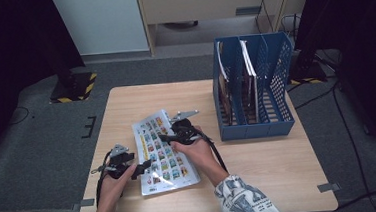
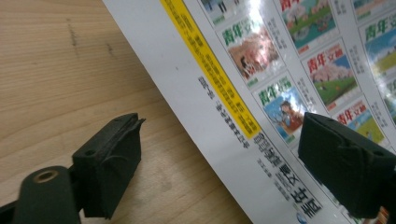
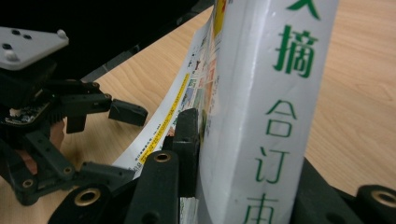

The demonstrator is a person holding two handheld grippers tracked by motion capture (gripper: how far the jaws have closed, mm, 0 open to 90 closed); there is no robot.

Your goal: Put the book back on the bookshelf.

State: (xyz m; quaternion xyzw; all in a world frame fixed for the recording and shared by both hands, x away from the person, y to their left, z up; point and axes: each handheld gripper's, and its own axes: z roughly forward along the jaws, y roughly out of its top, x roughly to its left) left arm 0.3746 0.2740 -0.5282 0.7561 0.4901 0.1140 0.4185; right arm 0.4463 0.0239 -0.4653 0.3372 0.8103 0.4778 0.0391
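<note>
The table (image 1: pixel 281 179) carries 2 things: a blue file rack (image 1: pixel 253 89) standing at its far right, and a magazine (image 1: pixel 161 153) lying near the front, left of centre, well apart from the rack. The rack has 3 upright slots. The left slot holds what look like books or magazines on edge, another white-edged volume stands against the next divider, and the right slot looks empty as far as the mesh lets one see.

The step in hand looks like picking the magazine up to file it in the rack. The right gripper (image 1: pixel 170 136) sits at the magazine's far right edge, and its own view shows its jaws clamped across the spine (image 3: pixel 280 116), with the cover curling away beside them. So the book is gripped but most of it rests on the wood. The left gripper (image 1: pixel 142 168) waits at the near left edge with its jaws spread wide; the left gripper view shows one pad (image 2: pixel 112 158) over bare wood and the other (image 2: pixel 348 163) over the cover, neither pressing on anything.

The next move calls for raising the spine until the magazine stands on edge, steadying the loose pages with the left gripper, then carrying it across to a free slot. The glossy cover may slip or fan open.
</note>
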